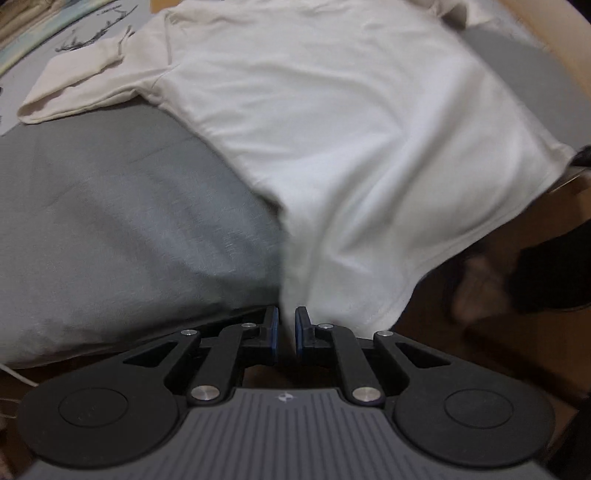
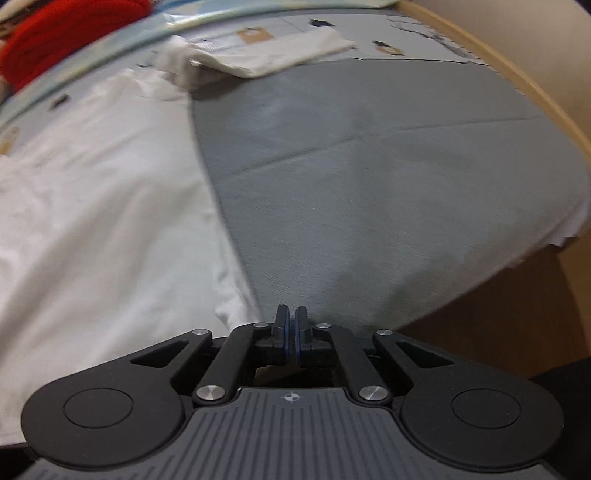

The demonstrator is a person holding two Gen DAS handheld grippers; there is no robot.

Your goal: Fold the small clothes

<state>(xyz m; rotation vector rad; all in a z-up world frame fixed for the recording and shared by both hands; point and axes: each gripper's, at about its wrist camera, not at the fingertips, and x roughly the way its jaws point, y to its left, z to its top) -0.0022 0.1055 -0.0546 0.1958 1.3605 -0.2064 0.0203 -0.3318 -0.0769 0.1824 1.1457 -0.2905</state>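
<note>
Two views: I go through the left wrist first, then the right wrist.
Left wrist, left hand-held gripper (image 1: 286,326): I see its jaws almost together, with only a narrow gap, and the hem corner of the white T-shirt (image 1: 351,122) goes down into that gap, so it is gripping the cloth.
Left wrist, white T-shirt: it lies spread over the grey cover (image 1: 122,221) of the bed, and the body of it runs from the jaws up and to the right; the picture is blurred there.
Left wrist, sleeve (image 1: 77,88): it lies flat at the upper left, partly on the grey cover and partly on a pale printed sheet (image 1: 55,33).
Left wrist, lower right: the hem hangs over the edge of the bed, above a brown floor (image 1: 517,339).
Right wrist, right hand-held gripper (image 2: 291,326): its jaws are closed, pad against pad. The edge of the white T-shirt (image 2: 92,221) reaches just to the left finger, but I cannot tell if cloth is caught between the pads.
Right wrist, white T-shirt: it fills the left half of the view on the grey cover (image 2: 388,203).
Right wrist, other sleeve (image 2: 273,55): it lies at the top middle.
Right wrist, red cloth (image 2: 66,33): it is at the top left corner, apart from the shirt.
Right wrist, wooden bed frame (image 2: 517,74): it curves along the right.
</note>
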